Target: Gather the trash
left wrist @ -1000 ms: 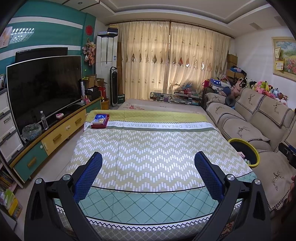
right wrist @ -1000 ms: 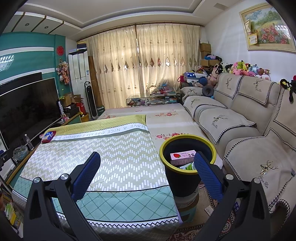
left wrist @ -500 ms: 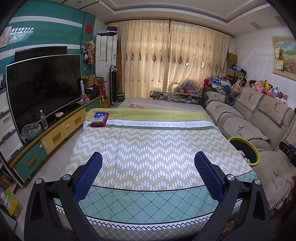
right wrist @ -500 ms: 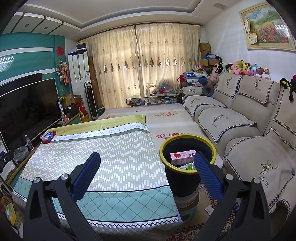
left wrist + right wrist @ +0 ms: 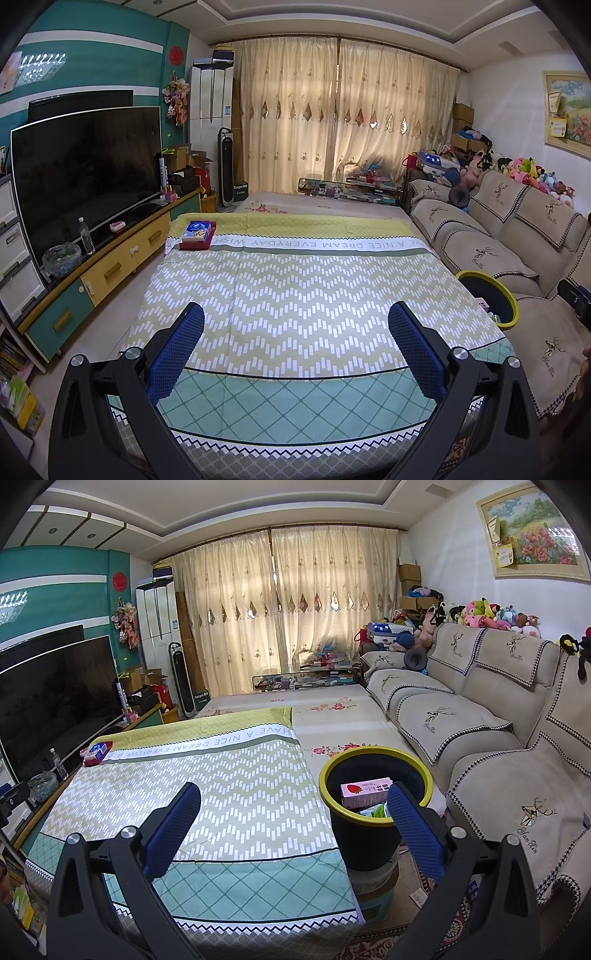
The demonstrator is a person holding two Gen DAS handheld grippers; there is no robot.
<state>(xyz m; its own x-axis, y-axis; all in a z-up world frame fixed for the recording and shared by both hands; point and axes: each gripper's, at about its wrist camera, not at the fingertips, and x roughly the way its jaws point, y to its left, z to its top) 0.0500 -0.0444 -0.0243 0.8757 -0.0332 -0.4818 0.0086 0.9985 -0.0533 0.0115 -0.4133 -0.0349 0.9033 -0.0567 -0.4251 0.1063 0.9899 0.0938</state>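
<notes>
A black trash bin (image 5: 364, 845) with a yellow rim stands on a stool beside the table's right edge; a pink strawberry milk carton (image 5: 365, 792) and green wrappers lie inside. The same bin (image 5: 491, 301) shows at the right in the left wrist view. My right gripper (image 5: 293, 805) is open and holds nothing, hovering over the near right part of the patterned tablecloth (image 5: 221, 794). My left gripper (image 5: 295, 325) is open too, over the near middle of the cloth (image 5: 295, 295). A red tray with a blue box (image 5: 197, 234) sits at the far left corner, also seen as a tray (image 5: 98, 753) from the right wrist.
A beige sofa (image 5: 480, 738) runs along the right, close behind the bin. A TV (image 5: 85, 173) on a yellow and teal cabinet (image 5: 110, 266) lines the left wall, with a water bottle (image 5: 86, 240). A glass table (image 5: 347, 188) and curtains stand at the back.
Both views have crept slightly; the left wrist view shifted a little back and up. Both grippers stay open and hold nothing.
</notes>
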